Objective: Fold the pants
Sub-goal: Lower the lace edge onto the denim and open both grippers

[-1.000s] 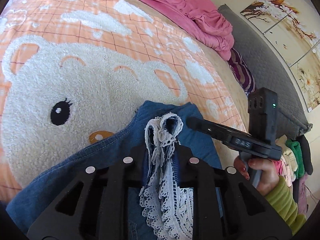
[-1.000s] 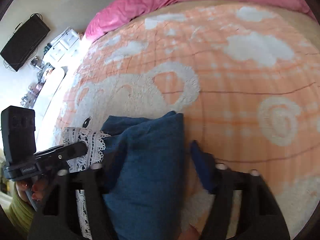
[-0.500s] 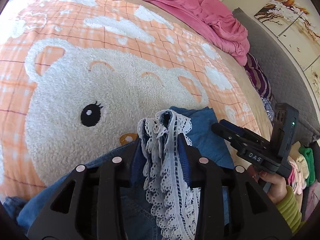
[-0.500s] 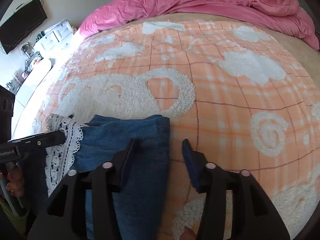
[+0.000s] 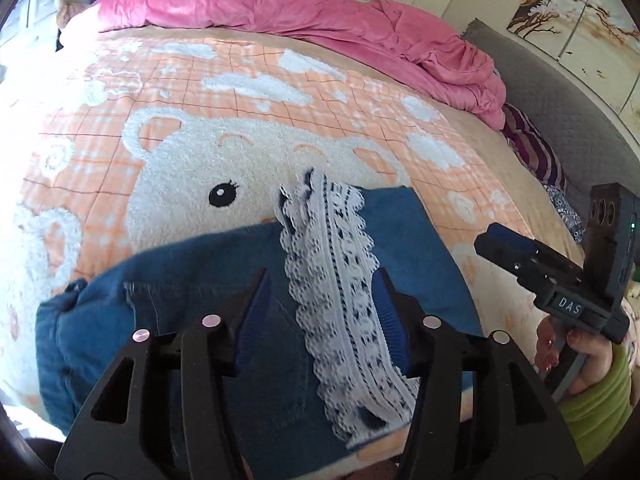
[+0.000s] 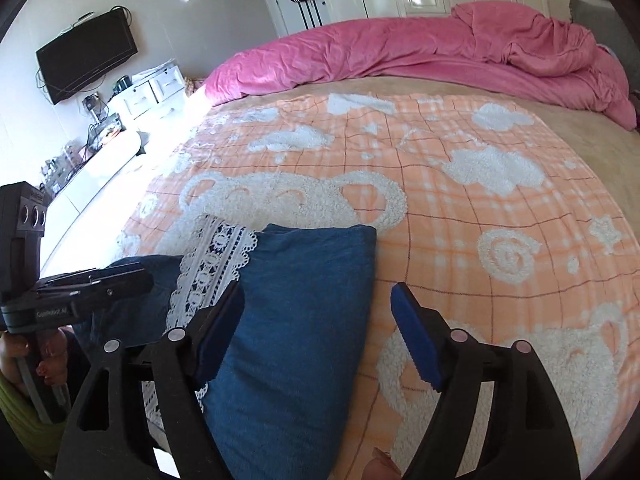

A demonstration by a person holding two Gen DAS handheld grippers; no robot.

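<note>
Fingers of both grippers are opening over the pants [image 5: 192,280]; only the right view shows a television [image 6: 86,54].

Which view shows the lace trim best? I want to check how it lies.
The left wrist view: the white lace trim runs full length over the blue denim pants, between the opening jaws. The right wrist view shows only its upper stretch, partly hidden behind a finger.
</note>
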